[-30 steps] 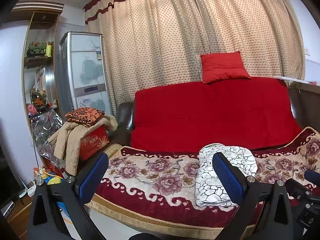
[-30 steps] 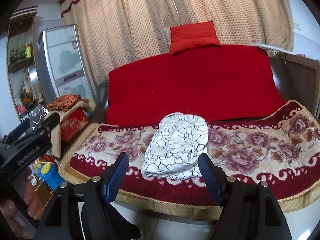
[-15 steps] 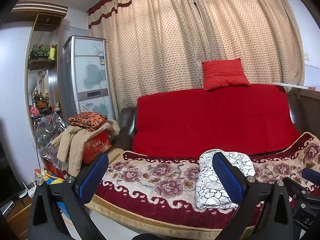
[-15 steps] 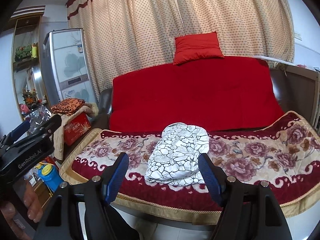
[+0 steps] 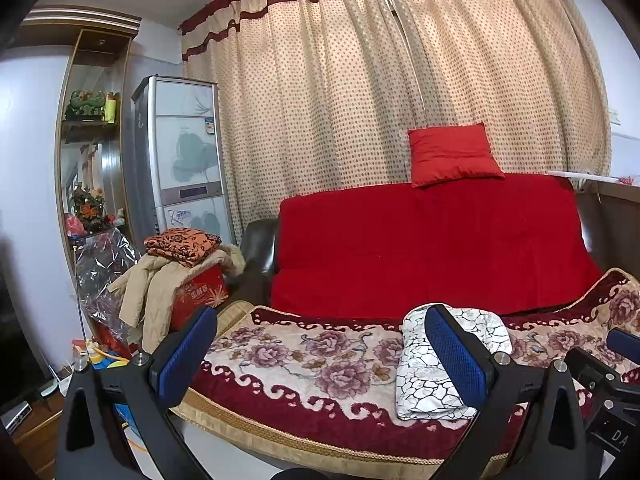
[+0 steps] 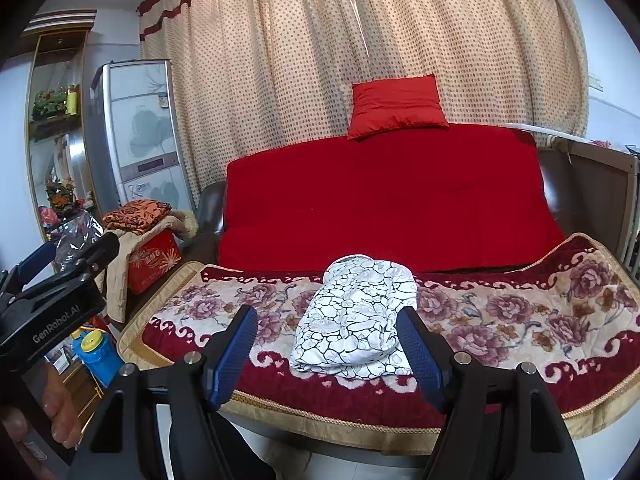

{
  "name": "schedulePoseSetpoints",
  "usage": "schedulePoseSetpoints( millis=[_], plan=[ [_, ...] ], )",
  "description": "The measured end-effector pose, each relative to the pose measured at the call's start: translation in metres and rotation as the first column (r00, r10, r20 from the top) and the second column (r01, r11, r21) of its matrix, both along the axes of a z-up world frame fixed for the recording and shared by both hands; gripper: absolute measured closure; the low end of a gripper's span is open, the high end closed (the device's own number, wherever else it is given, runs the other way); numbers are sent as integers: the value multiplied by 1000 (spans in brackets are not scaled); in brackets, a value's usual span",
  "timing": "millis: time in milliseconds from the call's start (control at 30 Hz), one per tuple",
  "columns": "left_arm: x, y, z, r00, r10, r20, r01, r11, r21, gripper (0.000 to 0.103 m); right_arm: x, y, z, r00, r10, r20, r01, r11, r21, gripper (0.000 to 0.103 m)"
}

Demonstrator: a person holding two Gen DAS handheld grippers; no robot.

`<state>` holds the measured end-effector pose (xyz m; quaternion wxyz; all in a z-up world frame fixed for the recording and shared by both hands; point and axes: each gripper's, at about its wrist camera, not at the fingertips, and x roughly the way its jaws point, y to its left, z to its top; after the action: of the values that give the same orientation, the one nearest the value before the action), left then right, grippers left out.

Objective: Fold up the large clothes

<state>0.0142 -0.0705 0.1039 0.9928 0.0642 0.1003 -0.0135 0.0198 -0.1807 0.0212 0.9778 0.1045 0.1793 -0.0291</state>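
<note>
Your 2 grippers, left gripper (image 5: 320, 352) and right gripper (image 6: 326, 350), both hang open and empty. The folded garment (image 6: 356, 318) lies on the sofa (image 6: 520, 320), long axis running away from you, straight ahead of your right, nearer that hand.

One folded white garment with black crackle print (image 6: 354, 316) on sofa seat. One floral blanket (image 6: 520, 312) over seat. One red throw (image 6: 384, 200) over sofa backrest. One red cushion (image 6: 396, 106) on top of backrest. Two grippers: left gripper (image 5: 320, 354), right gripper (image 6: 328, 350); two blue-padded fingers each. One dotted curtain (image 5: 400, 80). One tall white floor-standing unit (image 5: 180, 160). One red box (image 5: 198, 292). One folded orange patterned cloth (image 5: 182, 242). One beige jacket (image 5: 148, 284). One blue bottle with yellow cap (image 6: 96, 352).
</note>
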Motion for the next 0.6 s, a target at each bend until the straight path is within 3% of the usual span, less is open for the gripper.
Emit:
schedulePoseSetpoints(
  millis=[600],
  plan=[
    [-11,12,8,999,10,37,-10,1000,0,0,-2,12,9,1000,21,13,-20,999,-26,28]
  ],
)
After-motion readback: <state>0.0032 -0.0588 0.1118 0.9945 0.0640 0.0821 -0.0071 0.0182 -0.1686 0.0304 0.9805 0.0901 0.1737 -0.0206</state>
